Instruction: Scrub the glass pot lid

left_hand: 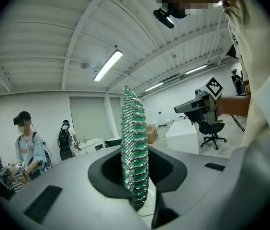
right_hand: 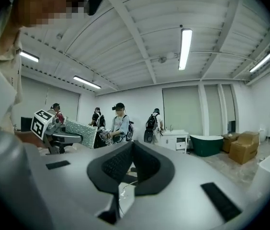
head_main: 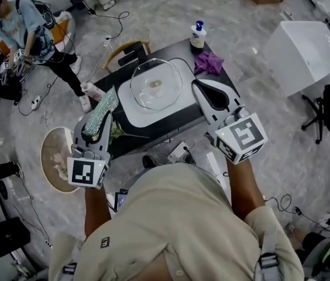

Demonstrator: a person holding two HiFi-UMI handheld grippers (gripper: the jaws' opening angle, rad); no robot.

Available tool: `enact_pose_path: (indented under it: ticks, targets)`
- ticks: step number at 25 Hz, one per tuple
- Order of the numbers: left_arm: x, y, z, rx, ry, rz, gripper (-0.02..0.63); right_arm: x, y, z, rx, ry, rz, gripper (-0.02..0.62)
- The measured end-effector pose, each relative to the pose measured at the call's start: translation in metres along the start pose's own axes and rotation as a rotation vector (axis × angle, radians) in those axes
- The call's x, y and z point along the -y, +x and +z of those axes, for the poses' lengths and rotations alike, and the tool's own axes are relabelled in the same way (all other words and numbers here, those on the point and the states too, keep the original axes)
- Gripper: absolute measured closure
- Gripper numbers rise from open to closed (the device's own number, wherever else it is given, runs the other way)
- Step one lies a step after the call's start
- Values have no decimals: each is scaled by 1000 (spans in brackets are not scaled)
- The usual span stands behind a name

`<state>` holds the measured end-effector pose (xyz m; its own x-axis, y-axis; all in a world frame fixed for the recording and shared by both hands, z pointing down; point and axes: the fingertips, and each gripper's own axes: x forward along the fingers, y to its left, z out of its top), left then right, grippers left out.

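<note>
Two grippers are being held up over a dark table [head_main: 131,143]. The left gripper [head_main: 98,133] is squeezing a green and silver scrub pad [head_main: 104,111] between its jaws. In the left gripper view, the left gripper [left_hand: 137,178] is closed tight on the scrub pad [left_hand: 134,143], and the pad is standing up tall on its edge. The right gripper [head_main: 202,92] is holding nothing. In the right gripper view, the right gripper [right_hand: 131,153] is pressing its two jaws together with nothing in between.

In the head view, the glass pot lid [head_main: 155,86] is lying flat on a grey tray [head_main: 134,113] on the table. The left gripper is hanging at 8 o'clock from the lid. The right gripper is hanging at 3 o'clock from it, just beside its rim. A soap bottle [head_main: 198,35] is standing at 1 o'clock from the lid. A purple cloth [head_main: 209,62] is lying at 2 o'clock. Another person [head_main: 30,34] is standing far off at 10 o'clock.
</note>
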<state>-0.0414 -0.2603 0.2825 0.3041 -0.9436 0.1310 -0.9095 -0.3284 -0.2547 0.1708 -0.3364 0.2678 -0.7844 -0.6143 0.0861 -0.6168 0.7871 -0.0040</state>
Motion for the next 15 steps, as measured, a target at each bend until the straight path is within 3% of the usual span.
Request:
enact_pose_path:
  ticks: [15]
  targets:
    - [17, 14, 1, -18, 5, -52, 514, 12, -9, -4, -24, -20, -2, 572]
